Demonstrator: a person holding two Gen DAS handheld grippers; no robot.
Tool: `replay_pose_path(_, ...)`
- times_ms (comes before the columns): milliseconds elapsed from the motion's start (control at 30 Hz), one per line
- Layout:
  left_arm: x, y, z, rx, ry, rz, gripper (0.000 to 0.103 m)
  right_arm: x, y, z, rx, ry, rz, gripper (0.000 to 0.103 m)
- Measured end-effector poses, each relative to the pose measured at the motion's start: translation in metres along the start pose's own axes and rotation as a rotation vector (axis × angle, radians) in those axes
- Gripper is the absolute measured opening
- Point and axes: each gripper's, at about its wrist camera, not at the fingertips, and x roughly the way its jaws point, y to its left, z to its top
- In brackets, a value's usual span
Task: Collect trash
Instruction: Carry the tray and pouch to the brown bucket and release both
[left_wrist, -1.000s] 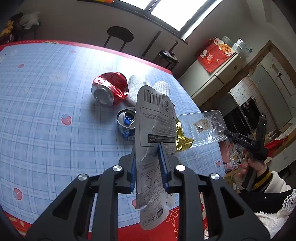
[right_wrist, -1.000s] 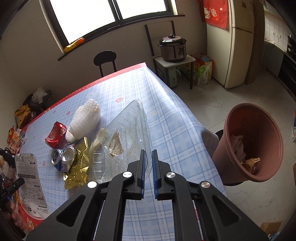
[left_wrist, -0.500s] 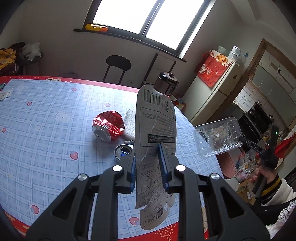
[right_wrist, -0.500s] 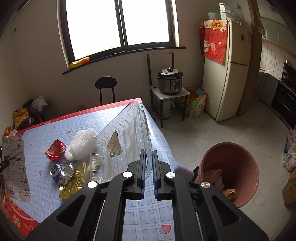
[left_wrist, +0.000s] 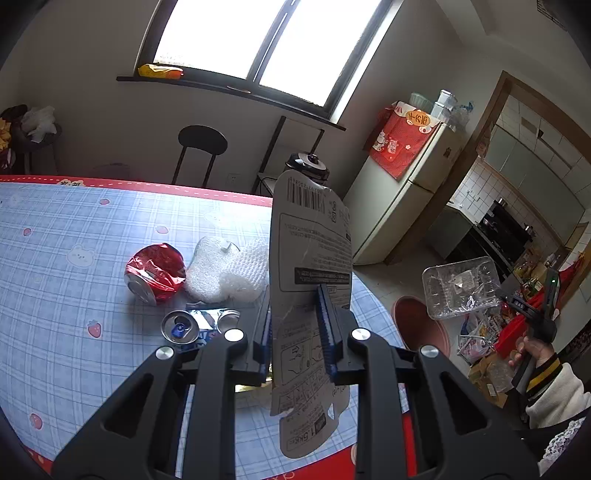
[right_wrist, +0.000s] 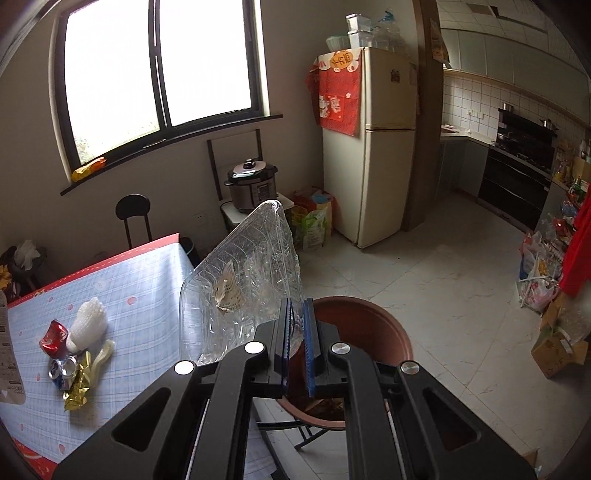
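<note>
My left gripper (left_wrist: 295, 325) is shut on a grey printed plastic wrapper (left_wrist: 310, 236) that stands upright between its pads, above the table's near edge. My right gripper (right_wrist: 295, 332) is shut on the rim of a clear plastic clamshell tray (right_wrist: 240, 288), held over the brown bin (right_wrist: 369, 325) on the floor. In the left wrist view the tray (left_wrist: 461, 288) hangs at the right above the bin (left_wrist: 417, 325). On the blue checked tablecloth (left_wrist: 74, 295) lie a crushed red can (left_wrist: 155, 273), white foam netting (left_wrist: 225, 273) and crushed blue cans (left_wrist: 184, 328).
A gold foil wrapper (right_wrist: 77, 387) lies by the cans. A black chair (left_wrist: 201, 147) stands behind the table, a cooker (right_wrist: 251, 184) on a stand and a fridge (right_wrist: 376, 147) beyond. Bags and boxes (right_wrist: 554, 332) crowd the floor at right.
Both grippers rose. The right one carried the clear tray off the table and over the brown bin. The left one lifted the wrapper higher above the table.
</note>
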Motion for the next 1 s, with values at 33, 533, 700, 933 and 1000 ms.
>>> replay_pose_path(33, 0.002, -0.005, -0.001, 0.002, 0.002, -0.001, 0.025, 0.003, -0.012, 0.002, 0.005, 0.002, -0.019, 0.009)
replay_pose_path(533, 0.016, -0.049, -0.006, 0.024, 0.015, 0.024, 0.025, 0.072, -0.050, 0.008, -0.004, 0.106, -0.017, 0.061)
replay_pose_path(700, 0.028, -0.071, 0.000, 0.074, 0.035, -0.010, 0.025, 0.059, -0.053, 0.002, 0.043, 0.095, -0.016, 0.091)
replay_pose_path(933, 0.063, -0.112, 0.009, 0.165, 0.088, -0.087, 0.025, 0.029, -0.069, -0.010, 0.110, 0.073, -0.053, 0.098)
replay_pose_path(1000, 0.077, -0.129, 0.010, 0.196, 0.107, -0.113, 0.025, 0.020, -0.075, -0.015, 0.136, 0.073, -0.057, 0.098)
